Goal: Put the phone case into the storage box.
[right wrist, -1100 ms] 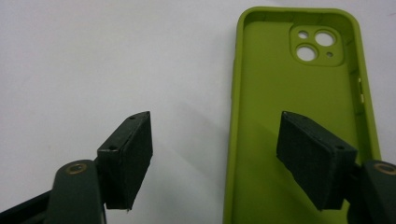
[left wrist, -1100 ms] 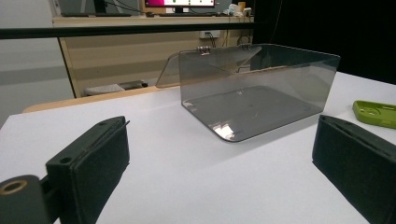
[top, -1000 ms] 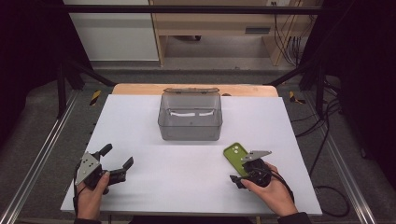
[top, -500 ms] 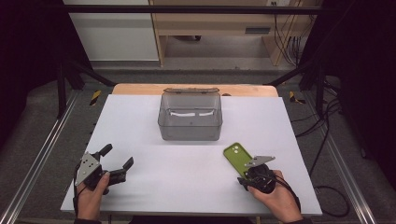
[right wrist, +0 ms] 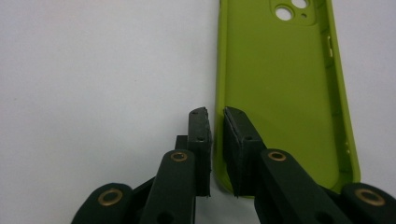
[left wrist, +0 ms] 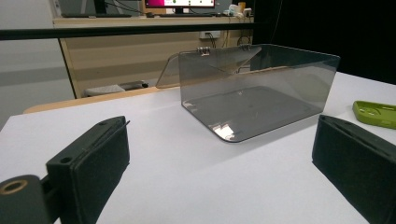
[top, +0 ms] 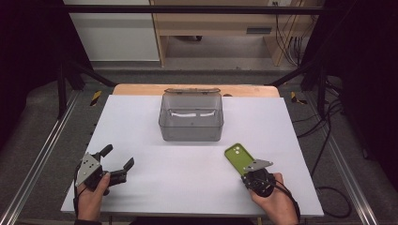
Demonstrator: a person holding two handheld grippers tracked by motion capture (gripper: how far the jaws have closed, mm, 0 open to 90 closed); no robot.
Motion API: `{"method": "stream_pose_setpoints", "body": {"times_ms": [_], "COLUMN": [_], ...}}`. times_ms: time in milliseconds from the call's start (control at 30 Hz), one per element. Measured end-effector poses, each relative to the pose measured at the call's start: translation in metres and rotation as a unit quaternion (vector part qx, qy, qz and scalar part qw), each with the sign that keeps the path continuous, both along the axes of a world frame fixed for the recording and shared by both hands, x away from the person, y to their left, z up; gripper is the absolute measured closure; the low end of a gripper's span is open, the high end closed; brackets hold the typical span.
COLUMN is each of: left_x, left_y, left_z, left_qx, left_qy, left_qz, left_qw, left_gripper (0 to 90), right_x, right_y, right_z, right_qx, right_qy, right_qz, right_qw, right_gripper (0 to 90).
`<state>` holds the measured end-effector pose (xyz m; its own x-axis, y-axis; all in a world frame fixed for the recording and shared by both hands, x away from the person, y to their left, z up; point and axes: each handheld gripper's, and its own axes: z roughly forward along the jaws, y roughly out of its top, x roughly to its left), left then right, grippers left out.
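At about seven o'clock on the white table (top: 155,154) the left gripper (top: 116,159) rested with jaws spread wide and empty. The clear box (top: 191,123) stood near twelve; at five o'clock the right gripper (right wrist: 215,116) had just been closing, its jaws pinching the green phone case (right wrist: 275,79) by its near side wall, the case lying flat and stretching toward eleven.

- The phone case (right wrist: 280,84) is lime green, plain.
- The box (top: 191,118) is smoky, see-through grey.
- The counter (top: 141,122) is plain white.
- Both tools, left (top: 117,157) and right (right wrist: 215,116), are black.
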<state>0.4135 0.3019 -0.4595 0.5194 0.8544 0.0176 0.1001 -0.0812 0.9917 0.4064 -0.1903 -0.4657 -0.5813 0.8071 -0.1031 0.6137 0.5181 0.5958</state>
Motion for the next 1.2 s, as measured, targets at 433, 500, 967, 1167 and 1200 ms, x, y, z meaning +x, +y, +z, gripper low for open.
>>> {"method": "stream_pose_setpoints", "body": {"times_ms": [433,500,967,1167,1200], "left_x": [-0.001,-0.002,-0.010,-0.016,-0.016], "left_y": [0.001,0.001,-0.004,-0.010,-0.011], "left_z": [0.001,0.001,0.006,0.010,0.010], "left_qx": [-0.002,-0.001,-0.015,-0.029,-0.028], "left_qy": [0.002,0.003,0.006,-0.003,0.000], "left_qz": [0.001,0.001,0.002,0.028,0.026], "left_qw": [1.0000,1.0000,0.9999,0.9992,0.9993], "left_gripper": [4.0,4.0,2.6,1.3,1.3], "right_x": [-0.001,-0.002,-0.017,-0.024,-0.027], "right_y": [-0.007,-0.010,0.007,0.012,0.013], "right_z": [-0.003,-0.002,0.004,0.013,0.017], "right_qx": [0.041,0.059,0.144,0.172,0.176], "right_qy": [-0.001,-0.014,-0.057,-0.090,-0.108], "right_qz": [-0.018,-0.012,0.042,0.053,0.062], "right_qw": [0.9990,0.9981,0.9870,0.9795,0.9765], "right_gripper": [88.0,88.1,88.0,88.0,88.0]}}
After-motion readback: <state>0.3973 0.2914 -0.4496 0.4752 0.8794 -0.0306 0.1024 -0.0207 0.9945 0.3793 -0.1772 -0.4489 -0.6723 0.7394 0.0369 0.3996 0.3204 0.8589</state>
